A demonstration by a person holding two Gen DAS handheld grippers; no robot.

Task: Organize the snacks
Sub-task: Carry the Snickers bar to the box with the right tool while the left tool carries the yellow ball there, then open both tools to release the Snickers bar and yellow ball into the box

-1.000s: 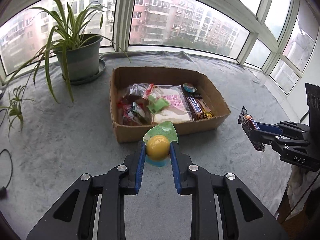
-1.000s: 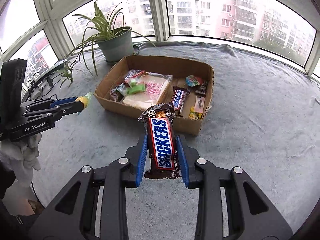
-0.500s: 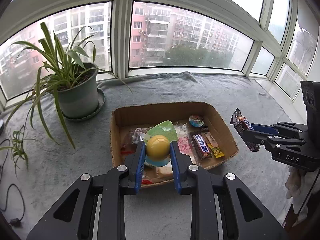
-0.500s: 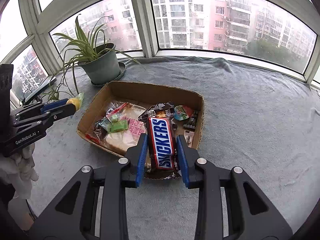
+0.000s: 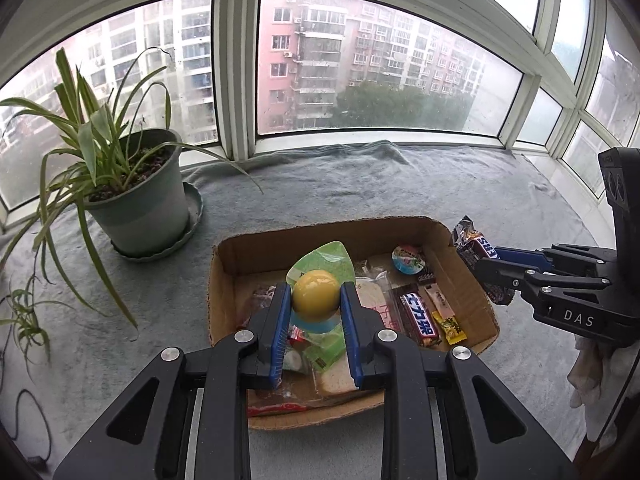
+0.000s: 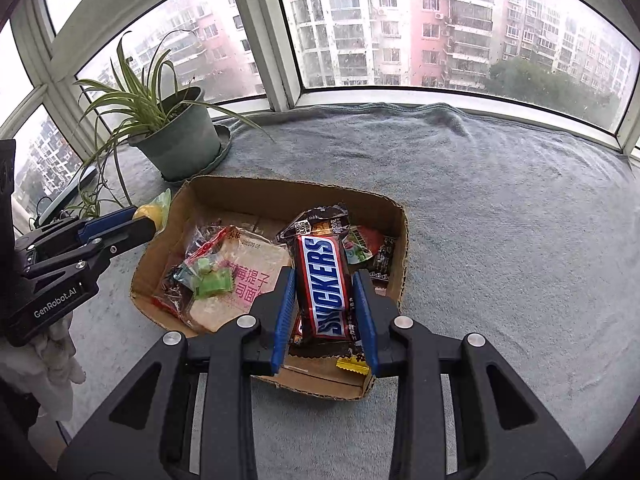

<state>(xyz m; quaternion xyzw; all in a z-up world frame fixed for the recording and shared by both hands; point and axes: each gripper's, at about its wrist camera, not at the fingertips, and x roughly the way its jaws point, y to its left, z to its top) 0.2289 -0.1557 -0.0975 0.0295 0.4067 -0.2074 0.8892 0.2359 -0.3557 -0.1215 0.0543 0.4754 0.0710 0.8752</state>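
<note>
1. The left gripper [image 5: 316, 320] is matte black plastic with two angular arms, each pierced by a triangular cutout.
2. Its fingers [image 5: 279, 332] carry ribbed blue pads on their inner faces.
3. Four round silver screws sit along the top of its arms.
4. Seen from the right wrist, its side reads "GenRobot.AI" in white letters.
5. The right gripper [image 6: 325, 312] has the same black build, blue pads and silver screws.
6. Seen from the left wrist, its side is marked "DAS" in white.
</note>
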